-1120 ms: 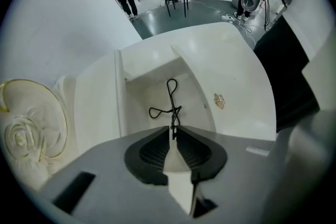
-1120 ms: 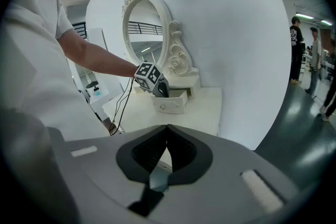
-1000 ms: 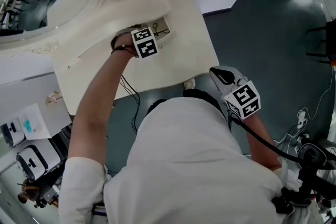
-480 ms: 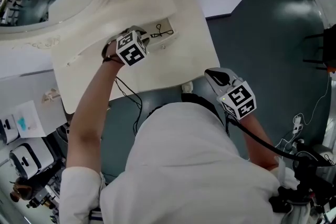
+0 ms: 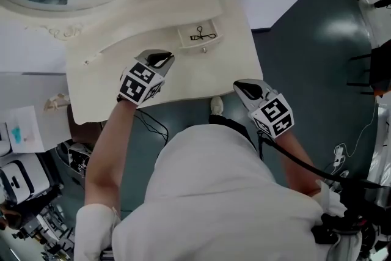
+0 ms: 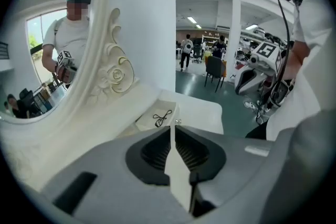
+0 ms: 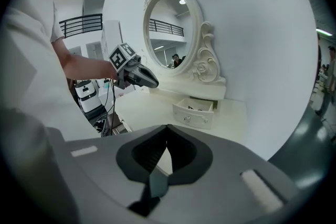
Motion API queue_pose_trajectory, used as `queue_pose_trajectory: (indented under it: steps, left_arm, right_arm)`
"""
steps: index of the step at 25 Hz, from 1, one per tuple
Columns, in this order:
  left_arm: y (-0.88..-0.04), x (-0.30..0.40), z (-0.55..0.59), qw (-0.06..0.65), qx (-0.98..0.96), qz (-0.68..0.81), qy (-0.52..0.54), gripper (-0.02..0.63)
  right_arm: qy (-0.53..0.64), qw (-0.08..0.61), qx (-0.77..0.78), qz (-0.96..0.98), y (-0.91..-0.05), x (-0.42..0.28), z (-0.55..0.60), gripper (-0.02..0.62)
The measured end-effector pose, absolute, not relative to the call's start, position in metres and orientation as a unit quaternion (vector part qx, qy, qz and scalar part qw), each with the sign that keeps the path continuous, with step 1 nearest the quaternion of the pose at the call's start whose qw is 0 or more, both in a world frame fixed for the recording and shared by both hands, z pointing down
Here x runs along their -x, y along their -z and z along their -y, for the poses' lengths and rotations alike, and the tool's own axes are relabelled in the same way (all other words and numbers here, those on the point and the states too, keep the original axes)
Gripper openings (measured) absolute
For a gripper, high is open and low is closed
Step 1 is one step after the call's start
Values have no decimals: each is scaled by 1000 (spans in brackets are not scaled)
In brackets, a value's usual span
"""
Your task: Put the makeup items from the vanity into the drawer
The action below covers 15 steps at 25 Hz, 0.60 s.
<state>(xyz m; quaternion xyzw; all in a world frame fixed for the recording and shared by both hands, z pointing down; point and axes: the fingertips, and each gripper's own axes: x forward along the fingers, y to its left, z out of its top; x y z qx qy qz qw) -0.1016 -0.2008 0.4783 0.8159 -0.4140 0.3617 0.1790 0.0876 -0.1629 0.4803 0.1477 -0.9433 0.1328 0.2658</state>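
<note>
We see the small drawer (image 5: 197, 37) standing open, and in it lies the task's thing: a thin black looped tool (image 5: 203, 35), wiry like an eyelash curler, flat on the drawer's pale bottom. The drawer is a shallow white box with a moulded front and a small round knob (image 5: 204, 49) at the middle of that front.

The table (image 5: 183, 79) under the drawer is smooth, matt cream-white, with a curving front edge. Just behind the drawer rises the mirror (image 7: 170, 34), an oval glass in a thick white frame (image 6: 116, 75) carved with scrolls and a rose.

In front of the drawer and to its left in the head view, the left gripper (image 5: 165, 58) hangs over the table. Its fingers have just been closing and now meet at the tips, clenched on nothing; in its own view they point toward the drawer. Their inner faces are dark and ribbed, set in a smooth grey shell.

In front of the drawer and to its right in the head view, past the table's front edge, the right gripper (image 5: 243, 87) is above the dark grey-green floor (image 5: 305, 40). Its fingers also press together tip to tip with nothing between them. Each gripper carries a white cube with black square markers.
</note>
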Motion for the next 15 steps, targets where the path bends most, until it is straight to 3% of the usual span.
queue_pose_trajectory:
  steps: [15]
  left_arm:
    - [-435, 102, 30, 230, -857, 420, -191, 2]
  right_arm:
    - [-113, 265, -158, 944, -457, -27, 65, 2]
